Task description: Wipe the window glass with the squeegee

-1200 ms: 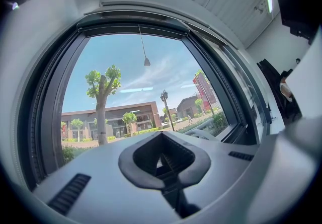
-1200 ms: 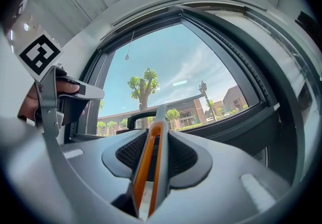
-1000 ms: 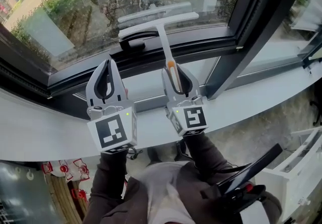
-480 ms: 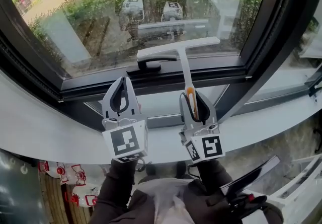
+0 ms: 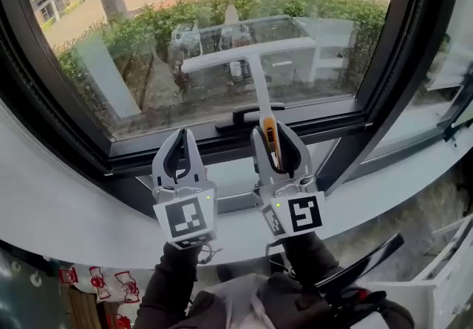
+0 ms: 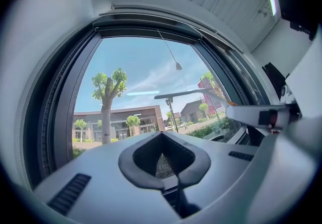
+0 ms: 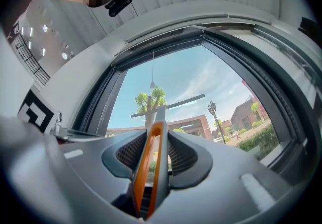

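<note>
The squeegee has a white cross blade on a white stem, with an orange-edged handle. My right gripper is shut on that handle, which runs up between its jaws. The blade lies level across the lower middle of the window glass, with its reflection just above it. Whether the blade presses on the pane I cannot tell. My left gripper stands just left of the right one, shut and holding nothing. In the left gripper view its pads meet around an empty loop.
A black window handle sits on the dark lower frame, right under the squeegee stem. A thick black frame post rises at the right. The curved white sill runs below both grippers. Hedges and a road lie outside.
The squeegee blade has gone up from the lower frame onto the glass. Both grippers rose with it, the left keeping beside the right. The head view has tilted upward.
</note>
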`<act>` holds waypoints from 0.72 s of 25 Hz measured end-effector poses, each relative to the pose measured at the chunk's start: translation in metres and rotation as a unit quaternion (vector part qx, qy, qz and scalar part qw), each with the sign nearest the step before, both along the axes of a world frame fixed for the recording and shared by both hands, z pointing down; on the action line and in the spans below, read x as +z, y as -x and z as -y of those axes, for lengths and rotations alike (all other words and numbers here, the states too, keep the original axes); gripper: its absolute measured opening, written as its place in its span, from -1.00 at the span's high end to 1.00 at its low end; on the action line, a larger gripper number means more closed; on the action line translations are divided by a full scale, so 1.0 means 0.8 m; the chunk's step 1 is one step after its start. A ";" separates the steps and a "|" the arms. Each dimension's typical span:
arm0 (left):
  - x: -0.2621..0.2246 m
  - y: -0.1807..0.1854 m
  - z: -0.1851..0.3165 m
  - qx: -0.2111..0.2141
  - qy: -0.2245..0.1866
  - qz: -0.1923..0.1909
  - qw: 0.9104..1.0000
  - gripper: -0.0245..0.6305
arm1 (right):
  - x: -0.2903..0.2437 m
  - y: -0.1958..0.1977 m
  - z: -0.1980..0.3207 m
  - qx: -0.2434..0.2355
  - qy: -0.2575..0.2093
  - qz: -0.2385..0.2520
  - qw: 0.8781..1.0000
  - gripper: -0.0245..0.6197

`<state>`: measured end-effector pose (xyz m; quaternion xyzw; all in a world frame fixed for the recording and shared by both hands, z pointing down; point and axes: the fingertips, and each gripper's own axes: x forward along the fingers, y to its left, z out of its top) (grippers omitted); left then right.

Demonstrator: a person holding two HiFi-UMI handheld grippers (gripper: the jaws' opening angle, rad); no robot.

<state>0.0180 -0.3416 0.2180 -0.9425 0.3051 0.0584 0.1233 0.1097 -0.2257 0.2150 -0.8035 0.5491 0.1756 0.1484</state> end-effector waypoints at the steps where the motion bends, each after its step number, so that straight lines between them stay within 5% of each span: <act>1: -0.004 0.007 0.009 0.003 -0.002 -0.002 1.000 0.93 | -0.013 0.009 0.011 0.003 -0.009 -0.008 1.000 0.53; 18: -0.047 0.031 0.076 0.016 -0.024 -0.051 0.998 0.93 | -0.127 0.050 0.092 0.017 -0.069 -0.054 0.996 0.53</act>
